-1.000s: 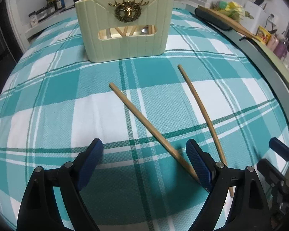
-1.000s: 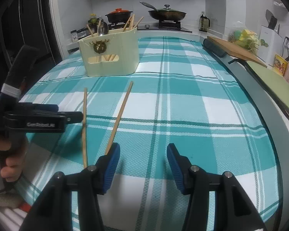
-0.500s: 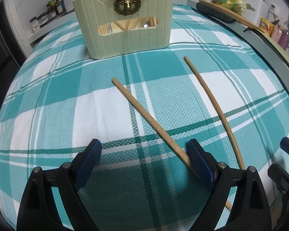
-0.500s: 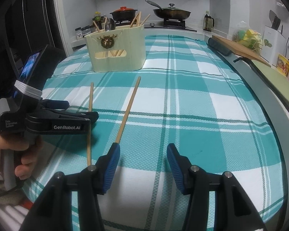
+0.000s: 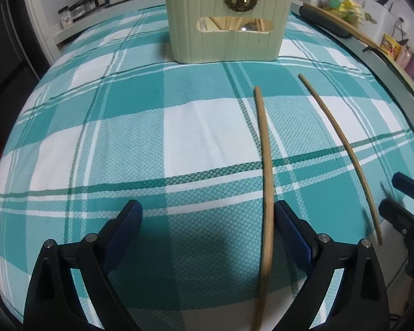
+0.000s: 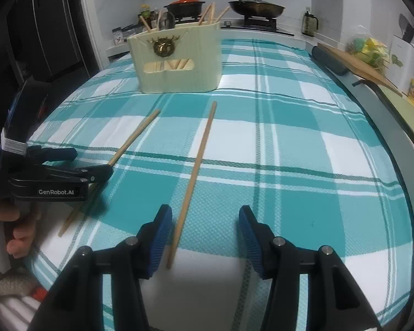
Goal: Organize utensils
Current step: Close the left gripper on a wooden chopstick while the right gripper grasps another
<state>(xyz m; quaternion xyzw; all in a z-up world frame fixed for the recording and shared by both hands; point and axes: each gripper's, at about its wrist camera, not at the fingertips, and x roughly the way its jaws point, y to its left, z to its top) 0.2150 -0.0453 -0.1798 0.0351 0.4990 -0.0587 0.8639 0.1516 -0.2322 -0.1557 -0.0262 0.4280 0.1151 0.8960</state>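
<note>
Left tool (image 5: 208,233), jaws wide: one chopstick (image 5: 265,165) lies between them, against the 3 o'clock pad. Right tool (image 6: 204,235), also wide: second chopstick (image 6: 194,173) just inside its 9 o'clock pad. Cream holder (image 6: 178,60) at 12 o'clock on the checked tabletop (image 6: 303,143).

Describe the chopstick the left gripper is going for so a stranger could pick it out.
Find the cream utensil holder on the teal plaid cloth. Two chopsticks lie before it; the target chopstick runs between the left gripper's open fingers, while the other chopstick lies outside them.
</note>
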